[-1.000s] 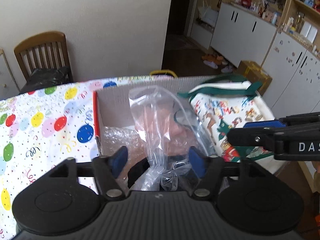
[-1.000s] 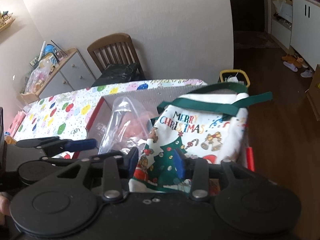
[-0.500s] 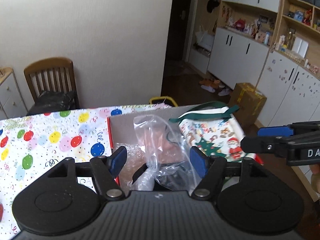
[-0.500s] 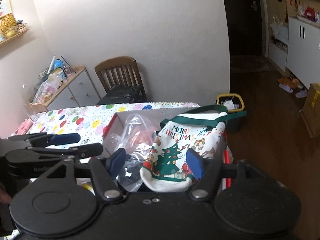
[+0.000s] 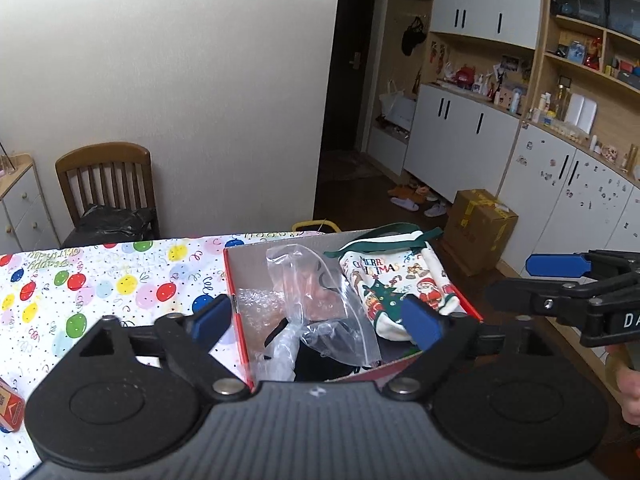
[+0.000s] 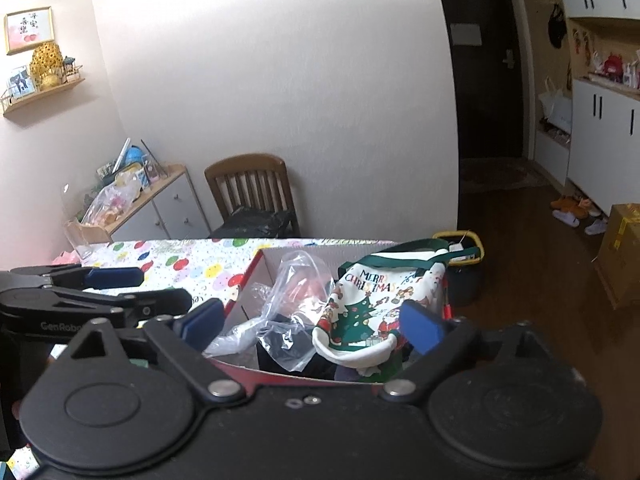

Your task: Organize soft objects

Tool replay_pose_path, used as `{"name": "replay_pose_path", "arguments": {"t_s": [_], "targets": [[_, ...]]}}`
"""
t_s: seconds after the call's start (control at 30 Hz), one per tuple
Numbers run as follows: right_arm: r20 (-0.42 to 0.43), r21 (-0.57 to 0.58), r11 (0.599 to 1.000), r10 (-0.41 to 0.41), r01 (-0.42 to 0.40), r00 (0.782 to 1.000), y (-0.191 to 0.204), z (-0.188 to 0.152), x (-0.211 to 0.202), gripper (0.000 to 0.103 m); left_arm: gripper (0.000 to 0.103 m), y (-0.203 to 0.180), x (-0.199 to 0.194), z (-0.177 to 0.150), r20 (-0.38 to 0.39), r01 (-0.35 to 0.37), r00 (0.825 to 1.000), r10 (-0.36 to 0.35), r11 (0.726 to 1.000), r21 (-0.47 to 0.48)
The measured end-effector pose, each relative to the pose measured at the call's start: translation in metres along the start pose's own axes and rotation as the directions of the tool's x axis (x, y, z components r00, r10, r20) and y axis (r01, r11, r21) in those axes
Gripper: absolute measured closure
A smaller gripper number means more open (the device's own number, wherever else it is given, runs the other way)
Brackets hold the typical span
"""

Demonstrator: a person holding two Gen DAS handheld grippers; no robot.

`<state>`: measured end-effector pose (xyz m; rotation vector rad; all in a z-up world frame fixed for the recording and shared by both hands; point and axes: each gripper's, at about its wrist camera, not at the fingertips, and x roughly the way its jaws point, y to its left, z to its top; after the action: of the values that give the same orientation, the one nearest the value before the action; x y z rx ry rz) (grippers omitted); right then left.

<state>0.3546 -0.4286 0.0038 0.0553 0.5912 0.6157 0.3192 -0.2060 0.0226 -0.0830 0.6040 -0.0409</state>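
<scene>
Left gripper (image 5: 316, 318) released, empty | right gripper (image 6: 312, 322) released, empty | I see plastic bag (image 5: 320, 300) and Christmas bag (image 6: 372, 308) already in box (image 5: 248, 256), just beyond both jaws | I judge packing nearly done; nothing soft visible outside.

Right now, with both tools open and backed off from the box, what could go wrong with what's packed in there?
1. The Christmas bag rises above the box rim at the table's edge, its green handles overhanging the floor side; it might tip out.
2. The clear plastic bag stands loose above the rim and could snag a tool on the next pass.
3. The left tool and right tool hang close together, so they could collide.
</scene>
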Motion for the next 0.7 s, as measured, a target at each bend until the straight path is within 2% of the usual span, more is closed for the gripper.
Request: {"name": "replay_pose_path", "arguments": {"t_s": [0.17,0.3,0.5,0.7], "targets": [[0.039,-0.012,0.999,-0.037,0.037,0.999,0.012,-0.011,-0.017,0.0,0.0,-0.002,-0.021,-0.009,0.035,0.014,0.999,-0.014,1.0,0.01],[0.087,0.0,0.998,-0.06,0.06,0.994,0.022,-0.021,-0.034,0.0,0.0,-0.002,-0.038,-0.018,0.04,0.027,0.999,-0.028,1.0,0.015],[0.131,-0.018,0.992,-0.123,0.127,0.984,0.041,-0.032,-0.049,0.0,0.0,0.002,-0.061,-0.031,0.039,0.036,0.999,-0.036,0.999,-0.004],[0.161,-0.022,0.987,-0.154,0.16,0.975,0.057,-0.046,-0.063,0.0,0.0,0.008,-0.078,-0.041,0.039,0.063,0.997,-0.062,0.998,-0.027]]}}
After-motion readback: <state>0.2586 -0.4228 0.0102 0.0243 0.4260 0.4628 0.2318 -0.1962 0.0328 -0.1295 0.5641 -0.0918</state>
